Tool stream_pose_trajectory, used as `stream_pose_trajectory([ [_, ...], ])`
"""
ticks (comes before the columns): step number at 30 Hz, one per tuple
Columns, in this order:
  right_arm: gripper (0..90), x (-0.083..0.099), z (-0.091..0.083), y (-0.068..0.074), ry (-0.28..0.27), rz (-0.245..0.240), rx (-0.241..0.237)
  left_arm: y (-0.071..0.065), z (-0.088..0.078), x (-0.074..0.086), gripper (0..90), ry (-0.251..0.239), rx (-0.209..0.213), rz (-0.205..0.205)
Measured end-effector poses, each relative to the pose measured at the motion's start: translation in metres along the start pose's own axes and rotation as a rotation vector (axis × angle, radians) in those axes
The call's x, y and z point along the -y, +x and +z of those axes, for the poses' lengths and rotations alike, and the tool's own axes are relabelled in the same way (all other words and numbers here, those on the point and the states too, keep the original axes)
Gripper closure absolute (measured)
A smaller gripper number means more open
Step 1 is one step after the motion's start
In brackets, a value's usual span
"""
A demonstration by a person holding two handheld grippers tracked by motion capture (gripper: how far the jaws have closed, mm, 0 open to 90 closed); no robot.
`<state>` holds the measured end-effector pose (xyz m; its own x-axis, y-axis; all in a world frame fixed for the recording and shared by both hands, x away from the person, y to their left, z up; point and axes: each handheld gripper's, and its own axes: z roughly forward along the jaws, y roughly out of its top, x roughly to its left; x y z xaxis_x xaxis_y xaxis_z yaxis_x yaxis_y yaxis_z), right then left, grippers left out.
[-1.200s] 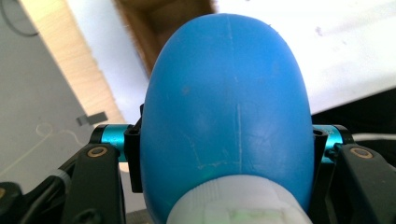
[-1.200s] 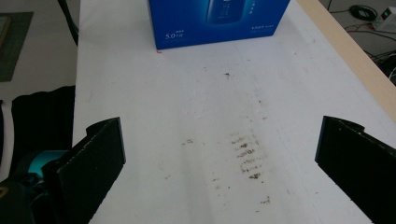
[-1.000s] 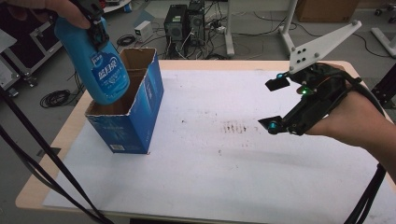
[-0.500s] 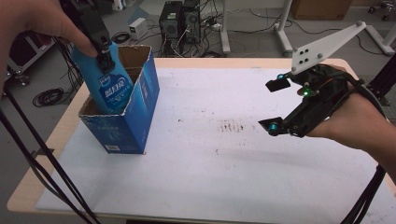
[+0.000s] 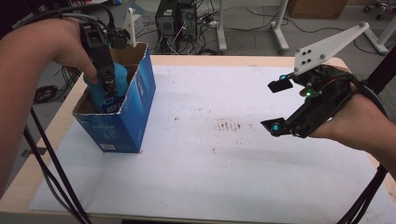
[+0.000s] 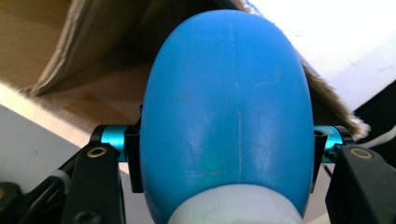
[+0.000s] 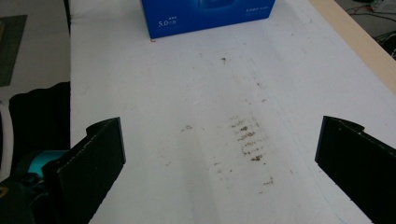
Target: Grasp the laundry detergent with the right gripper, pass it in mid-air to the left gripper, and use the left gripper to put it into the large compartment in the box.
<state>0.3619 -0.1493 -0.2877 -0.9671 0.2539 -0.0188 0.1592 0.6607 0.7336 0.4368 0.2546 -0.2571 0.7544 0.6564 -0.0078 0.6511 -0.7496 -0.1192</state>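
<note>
A workshop floor with computer towers, cables and stand legs runs across the top of the high view, and below it a wooden table (image 5: 42, 154) carries a white sheet (image 5: 224, 163) with brownish smudges (image 5: 229, 125) near the middle of the frame. At the left of the frame stands an open blue cardboard box (image 5: 122, 122), upright, its torn flaps up.

The left hand-held gripper (image 5: 106, 77), at the upper left, is clamped on a blue plastic bottle (image 5: 103, 95) that sits partly down inside the box, its label end below the rim. In the left gripper view the jaws press on either side of the bottle's rounded shoulder (image 6: 229, 102), just above a white neck or cap at the bottom edge.

The bottle looks like smooth moulded plastic: fairly stiff, probably slick, and likely to give a little under pressure if it is not full. Its weight cannot be judged from here. The curved shoulder is a poor seat for flat pads, since it could slide out upward; the straighter body lower down, or the narrowing below the shoulder, would hold more surely. The box is light cardboard and may tip or shift if the bottle catches its wall.

The right hand-held gripper (image 5: 280, 106), at the right of the frame, hangs over the sheet with its jaws wide apart and nothing between them.
</note>
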Motion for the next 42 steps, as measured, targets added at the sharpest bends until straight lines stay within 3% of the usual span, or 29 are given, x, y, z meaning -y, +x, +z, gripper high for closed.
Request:
stream_pose_trajectory([
  [6, 0.6, 0.001, 0.002, -0.001, 0.006, 0.002, -0.003, 0.007, 0.021, -0.001, 38.9, 0.000, 0.039, 0.003],
  [13, 0.6, 0.001, 0.007, 0.000, 0.019, 0.002, -0.009, 0.010, 0.039, -0.001, 38.8, 0.000, 0.054, 0.014],
  [14, 0.6, 0.001, 0.009, -0.001, 0.021, 0.006, -0.009, 0.010, 0.042, 0.000, 38.9, -0.022, 0.059, 0.007],
  [23, 0.6, 0.001, 0.015, -0.001, 0.026, 0.011, -0.015, 0.011, 0.042, 0.000, 38.5, -0.021, 0.063, 0.003],
  [32, 0.6, 0.001, 0.016, -0.001, 0.023, 0.010, -0.007, 0.015, 0.041, 0.001, 30.7, -0.024, 0.065, -0.043],
  [42, 0.7, 0.002, 0.016, -0.002, 0.018, 0.015, -0.011, 0.013, 0.033, -0.001, 29.6, -0.027, 0.065, -0.032],
])
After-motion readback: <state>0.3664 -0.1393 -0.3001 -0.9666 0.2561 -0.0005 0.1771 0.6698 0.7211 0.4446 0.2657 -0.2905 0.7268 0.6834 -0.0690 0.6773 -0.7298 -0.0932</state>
